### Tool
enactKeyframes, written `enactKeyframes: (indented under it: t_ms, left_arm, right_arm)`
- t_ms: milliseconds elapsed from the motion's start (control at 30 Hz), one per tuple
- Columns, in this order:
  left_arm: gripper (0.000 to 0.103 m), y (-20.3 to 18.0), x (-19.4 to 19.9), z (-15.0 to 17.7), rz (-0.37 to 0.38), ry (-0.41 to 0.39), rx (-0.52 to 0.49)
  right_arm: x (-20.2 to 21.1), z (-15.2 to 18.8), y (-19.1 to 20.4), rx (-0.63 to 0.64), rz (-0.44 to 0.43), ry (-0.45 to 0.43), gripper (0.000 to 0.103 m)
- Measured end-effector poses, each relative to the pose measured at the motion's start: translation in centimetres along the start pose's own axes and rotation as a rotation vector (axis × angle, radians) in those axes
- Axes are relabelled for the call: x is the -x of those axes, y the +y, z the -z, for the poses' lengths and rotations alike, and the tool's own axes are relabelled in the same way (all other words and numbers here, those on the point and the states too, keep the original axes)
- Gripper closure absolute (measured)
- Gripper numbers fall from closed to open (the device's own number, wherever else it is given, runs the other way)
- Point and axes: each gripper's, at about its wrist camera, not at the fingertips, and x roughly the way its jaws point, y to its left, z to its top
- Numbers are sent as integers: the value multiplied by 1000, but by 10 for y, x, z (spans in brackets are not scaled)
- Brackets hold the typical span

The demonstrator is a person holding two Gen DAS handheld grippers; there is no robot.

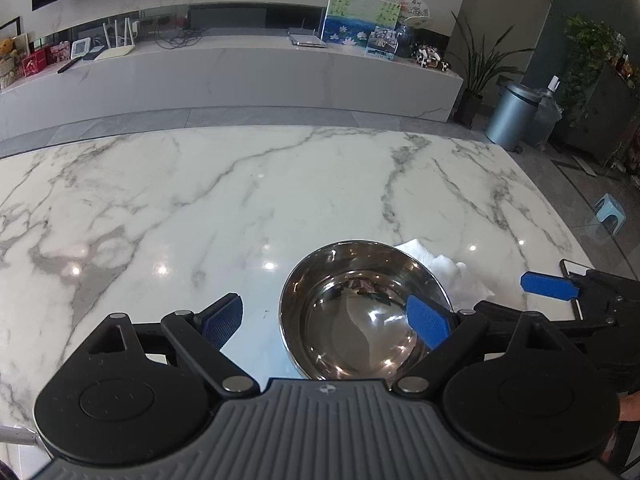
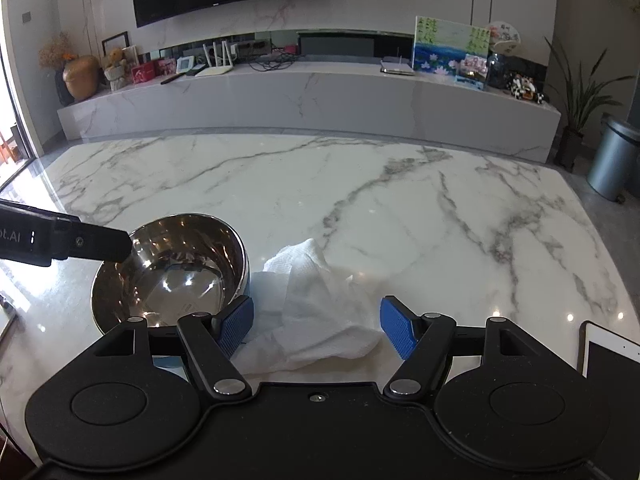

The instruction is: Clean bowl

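A: Quick pass, left to right. What's my left gripper (image 1: 324,318) doing?

B: Jaws spread wide, nothing pinched. The shiny round stainless-steel bowl (image 1: 362,312) sits on the white grey-veined marble table (image 1: 168,200), mostly between the blue pads. The right-hand pad (image 1: 428,326) overlaps the bowl's rim in the left wrist view; I can't tell if it touches. The left-hand pad is well clear of the rim.

A: And the bowl inside?

B: Looks empty and glossy, only reflections. I can't tell if any dirt is there.

A: Right gripper (image 2: 318,330)?

B: Also spread, holding nothing. The crumpled white paper towel (image 2: 316,312) lies on the table between its pads, loose, neither pad pressing it. The bowl is just left of its left pad, touching or nearly touching the towel's edge; can't say which.

A: Anything further right?

B: A white-framed tablet (image 2: 610,364) at the far right edge, well apart from the towel.

A: So which step am I in?

B: My call: the pick-up of the wiper, wiping not under way. Next I'd close the right jaws on the towel's bunched middle and steady the bowl with the left, gripping its rim so it won't skate on the polished marble.
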Motion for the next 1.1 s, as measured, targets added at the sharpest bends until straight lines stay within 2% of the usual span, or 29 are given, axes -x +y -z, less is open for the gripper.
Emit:
enactKeyframes:
  t_ms: [200, 467, 633, 1100]
  left_arm:
    - [13, -1, 3, 0, -56, 19, -13]
    - [13, 0, 5, 0, -52, 9, 17]
    - [13, -8, 5, -1, -104, -11, -14]
    - [13, -16, -1, 0, -95, 16, -28]
  right_arm:
    - [1, 2, 3, 9, -2, 16, 35]
    - [5, 3, 2, 5, 0, 12, 35]
    - [4, 2, 3, 5, 3, 9, 35]
    - [4, 0, 2, 2, 7, 11, 35]
